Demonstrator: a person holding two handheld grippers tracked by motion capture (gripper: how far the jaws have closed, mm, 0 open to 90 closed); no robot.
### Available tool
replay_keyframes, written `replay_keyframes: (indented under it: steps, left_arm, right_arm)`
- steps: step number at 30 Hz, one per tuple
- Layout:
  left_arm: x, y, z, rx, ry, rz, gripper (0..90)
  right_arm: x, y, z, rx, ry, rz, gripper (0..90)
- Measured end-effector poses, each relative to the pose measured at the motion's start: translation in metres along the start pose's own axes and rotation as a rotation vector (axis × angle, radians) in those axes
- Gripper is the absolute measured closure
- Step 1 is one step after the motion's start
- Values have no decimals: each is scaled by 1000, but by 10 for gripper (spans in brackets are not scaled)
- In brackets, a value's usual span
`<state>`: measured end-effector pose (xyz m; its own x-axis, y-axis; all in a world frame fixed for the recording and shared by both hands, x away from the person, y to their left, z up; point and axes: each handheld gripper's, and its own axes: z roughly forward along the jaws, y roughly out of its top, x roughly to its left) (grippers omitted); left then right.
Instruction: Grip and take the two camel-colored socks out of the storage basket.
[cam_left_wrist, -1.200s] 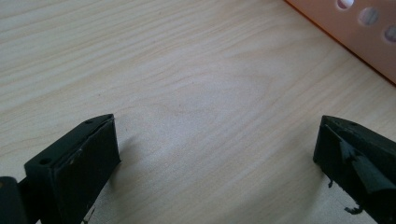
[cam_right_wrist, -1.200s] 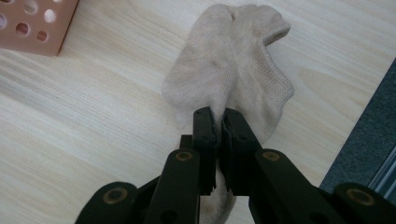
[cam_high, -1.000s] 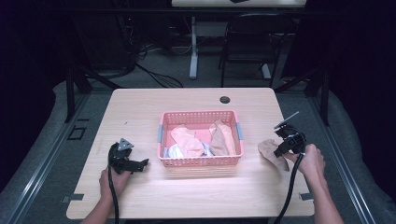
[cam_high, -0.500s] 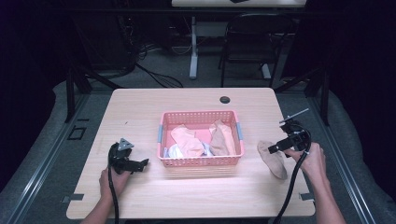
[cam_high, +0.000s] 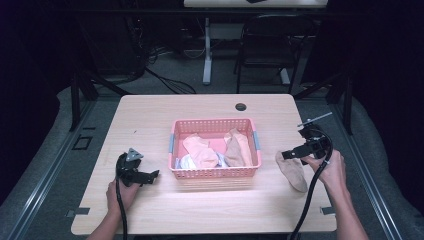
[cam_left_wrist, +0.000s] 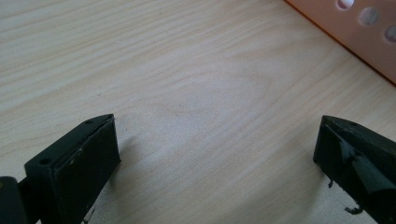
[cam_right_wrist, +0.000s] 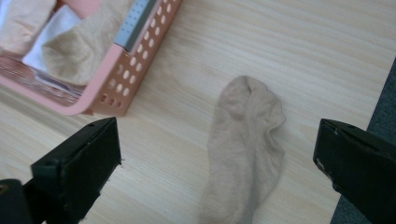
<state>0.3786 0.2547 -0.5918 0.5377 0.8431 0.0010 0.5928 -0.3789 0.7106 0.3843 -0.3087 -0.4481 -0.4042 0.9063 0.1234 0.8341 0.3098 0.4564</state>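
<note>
Moved: the right gripper (cam_high: 291, 154) has drawn back toward the table's right edge and lifted off the tan sock (cam_high: 292, 171), which a second ago lay bunched under its jaws and now lies stretched flat on the wood.
Unmoved: the left gripper (cam_high: 150, 175), the pink basket (cam_high: 214, 172) and the clothes inside it sit where they were in both earlier pictures.
Right gripper: held in the right hand (cam_high: 332, 171); jaws spread wide and empty, hanging over the sock (cam_right_wrist: 246, 149) with table showing between them in the right gripper view.
Left gripper: held in the left hand (cam_high: 121, 192) low over bare table (cam_left_wrist: 196, 88); jaws wide apart, nothing between them.
Sock: on the table just right of the basket, apart from its wall, rounded end toward the far side; nothing touches it.
Basket: middle of the table (cam_high: 150, 125), with grey handles on its short sides; it holds a peach sock (cam_high: 200, 152), a tan sock (cam_high: 235, 147) and a white piece (cam_high: 186, 161).
Cut off: the sock's near end runs out of the right gripper view's bottom edge; the basket (cam_right_wrist: 119, 74) shows there as one corner, and in the left gripper view as a sliver of wall (cam_left_wrist: 359, 32).
Hard to make out: what the white piece is; the contents overlap, so their number cannot be told.
Far edge: a dark round hole (cam_high: 241, 106) in the tabletop.
</note>
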Motion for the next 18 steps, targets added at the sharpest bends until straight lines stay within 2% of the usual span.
replay_keyframes:
  steps: [1,2,5,9,13,16,18]
  left_arm:
    - [0,0,0,0,0,2,0]
    - [0,0,0,0,-1,0,0]
    - [0,0,0,0,1,2,0]
    - [0,0,0,-2,3,-1,0]
    - [0,0,0,-1,1,2,0]
    - [0,0,0,-1,1,2,0]
    - [0,0,0,-2,1,2,0]
  right_arm:
    - [2,1,-2,0,-15,-12,0]
    - [4,2,-3,-11,-1,-11,0]
    - [9,5,-8,-34,2,-29,0]
    - [18,11,-16,-71,-15,-54,0]
    - [26,18,-22,-102,-6,-75,0]
    - [31,21,-23,-107,-5,-88,0]
    - [41,29,-22,-101,2,-111,0]
